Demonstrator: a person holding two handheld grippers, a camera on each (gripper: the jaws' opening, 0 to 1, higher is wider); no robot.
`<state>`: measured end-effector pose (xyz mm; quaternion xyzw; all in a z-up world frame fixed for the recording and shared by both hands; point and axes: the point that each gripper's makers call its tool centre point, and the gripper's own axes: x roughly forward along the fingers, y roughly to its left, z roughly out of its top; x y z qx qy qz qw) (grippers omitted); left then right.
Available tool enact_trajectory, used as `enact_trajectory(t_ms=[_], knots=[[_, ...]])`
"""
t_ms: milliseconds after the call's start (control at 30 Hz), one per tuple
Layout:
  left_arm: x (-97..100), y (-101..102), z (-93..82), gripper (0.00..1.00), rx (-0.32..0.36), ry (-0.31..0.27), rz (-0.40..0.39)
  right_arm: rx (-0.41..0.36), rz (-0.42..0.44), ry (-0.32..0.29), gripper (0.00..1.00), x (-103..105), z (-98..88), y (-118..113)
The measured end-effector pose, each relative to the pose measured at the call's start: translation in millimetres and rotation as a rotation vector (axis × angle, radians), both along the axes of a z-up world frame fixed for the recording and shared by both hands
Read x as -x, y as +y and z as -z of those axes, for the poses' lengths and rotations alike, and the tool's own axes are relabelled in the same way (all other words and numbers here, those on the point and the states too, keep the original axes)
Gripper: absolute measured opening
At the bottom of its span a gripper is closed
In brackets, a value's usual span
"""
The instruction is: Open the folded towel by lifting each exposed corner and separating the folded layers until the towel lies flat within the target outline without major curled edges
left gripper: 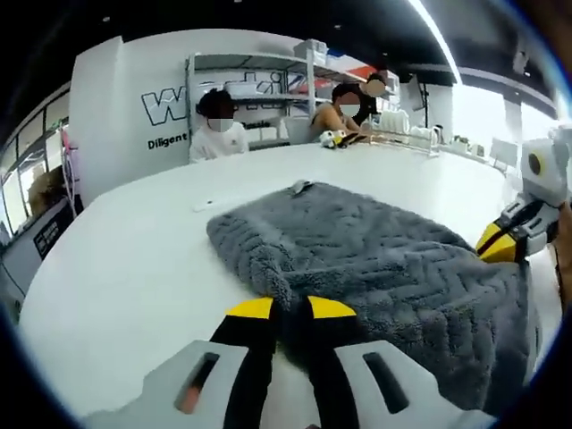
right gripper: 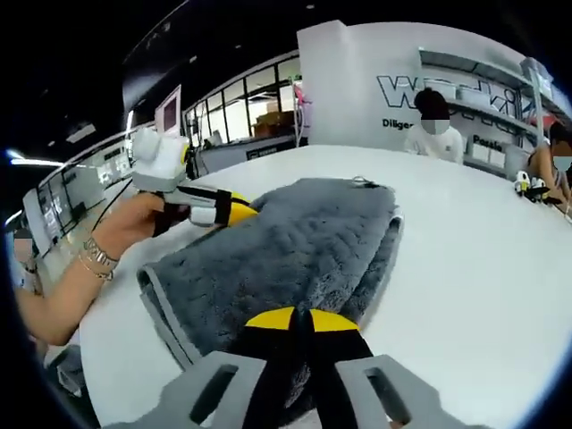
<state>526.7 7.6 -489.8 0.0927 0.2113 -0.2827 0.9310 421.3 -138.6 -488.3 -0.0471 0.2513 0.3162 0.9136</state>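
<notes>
Both tongs are pinched on the towel's near edge: the left tongs (left gripper: pixel 290 308) nip a thick fold, the right tongs (right gripper: pixel 299 319) clamp another spot, likely to draw layers apart. The grey towel (right gripper: pixel 286 246) lies folded on the white tabletop (left gripper: pixel 134 259); people sit beyond.

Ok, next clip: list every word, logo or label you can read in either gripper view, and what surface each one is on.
"W": the opening letter of large outlined lettering on the white back wall; people and shelving cover the rest.
"Diligent": small dark print under that logo in the left gripper view; it is cut to "Dilige" in the right gripper view.
More small print further right on that wall is too blurred to read.
No text is visible on the grey textured towel or on the white round table.
</notes>
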Motion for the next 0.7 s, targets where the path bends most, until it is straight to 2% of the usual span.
enact_trajectory(t_ms=[67,167,233,300,367,400,433,500,567,600,633,667,700], knots=[[-1.9,0,0.2,0.12,-0.007,-0.004,0.0,0.032,0.004,-0.025,0.01,-1,-0.2,0],[-2.8,0,0.2,0.13,-0.016,-0.01,-0.001,0.025,-0.009,-0.035,0.02,-5,-0.8,-2],[-3.6,3,-2.8,0.17,-0.016,-0.019,-0.018,0.008,-0.017,-0.032,0.03,-6,-1.7,-4],[-6.2,6,-9.7,0.24,0.002,-0.037,-0.034,0.021,-0.024,-0.085,0.1,-8,-8.4,-9],[-4.4,2,-22.1,0.32,0.077,-0.056,-0.025,0.028,-0.018,-0.165,0.38,-15,-22.3,-15],[-2.9,0,-26.4,0.38,0.105,-0.059,-0.018,-0.001,0.01,-0.18,0.55,-19,-30.3,-18],[-0.8,-3,-33.5,0.42,0.153,-0.066,-0.003,-0.022,0.029,-0.183,0.64,-21,-37.0,-22],[2.5,-11,-46.4,0.52,0.227,-0.078,0.041,-0.061,0.047,-0.204,0.7,-27,-52.4,-28],[12.6,-24,-51.9,0.65,0.32,-0.036,0.112,-0.076,0.058,-0.205,0.69,-34,-62.1,-35],[16.5,-27,-51.5,0.72,0.329,-0.024,0.142,-0.077,0.064,-0.203,0.73,-39,-64.7,-38],[21.5,-28,-46.2,0.82,0.3,0.001,0.166,-0.076,0.069,-0.199,0.79,-45,-65.3,-40],[25.0,-28,-40.5,0.96,0.263,0.023,0.179,-0.075,0.069,-0.194,0.89,-50,-64.9,-41],[25.4,-25,-34.3,0.98,0.211,0.035,0.175,-0.072,0.051,-0.158,1.0,-52,-60.0,-39]])
